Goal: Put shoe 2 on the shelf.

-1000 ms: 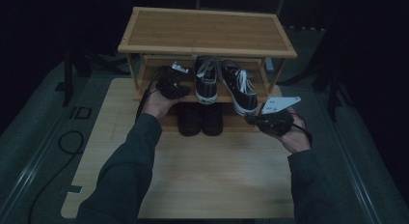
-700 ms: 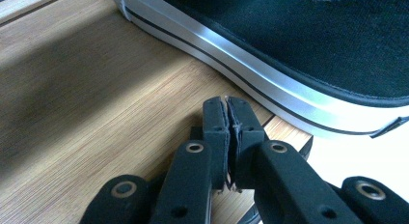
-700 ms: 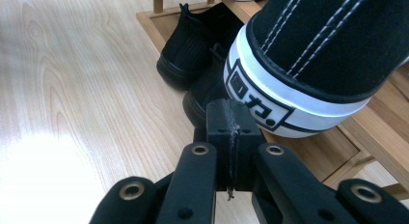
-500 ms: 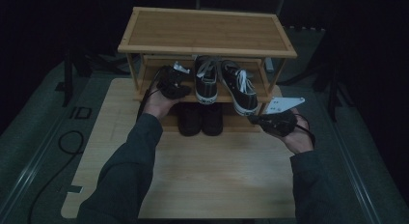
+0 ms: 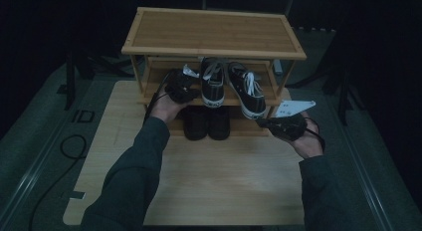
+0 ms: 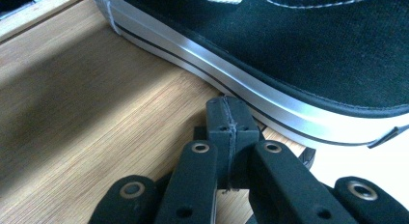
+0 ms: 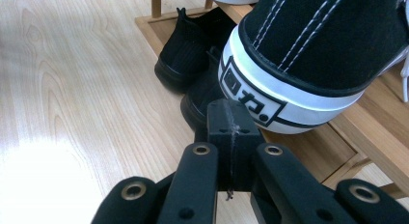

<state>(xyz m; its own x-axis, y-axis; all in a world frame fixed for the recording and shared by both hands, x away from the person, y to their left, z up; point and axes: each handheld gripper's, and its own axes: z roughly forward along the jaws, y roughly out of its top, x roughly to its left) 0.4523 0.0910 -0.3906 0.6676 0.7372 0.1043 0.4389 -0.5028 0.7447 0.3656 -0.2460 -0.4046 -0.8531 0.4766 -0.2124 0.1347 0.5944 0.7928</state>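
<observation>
Resting on the middle shelf of the wooden shoe rack (image 5: 149, 42), a pair of black sneakers sits side by side, and both grippers close in on it — one per shoe, which looks like the reason for the split.

The left gripper (image 5: 180, 86) sits on the shelf just left of the left sneaker (image 5: 212, 81); in the left gripper view its jaws are pressed together with nothing between them, their tip just beside the sneaker's white sole band (image 6: 270, 108). The right gripper (image 5: 278, 125) hangs low, near the front edge of the rack, its jaws likewise shut and empty, pointing at the heel (image 7: 270, 103) of the right sneaker (image 5: 246, 91).

Both sneakers lie with their long axis running near to far — heels toward the person, toes toward the back of the rack. The right one is angled, its heel swung rightward and jutting past the shelf edge, likely why the right gripper lines up there. A pair of plain black shoes (image 5: 206, 122) sits on the bottom shelf below.
</observation>
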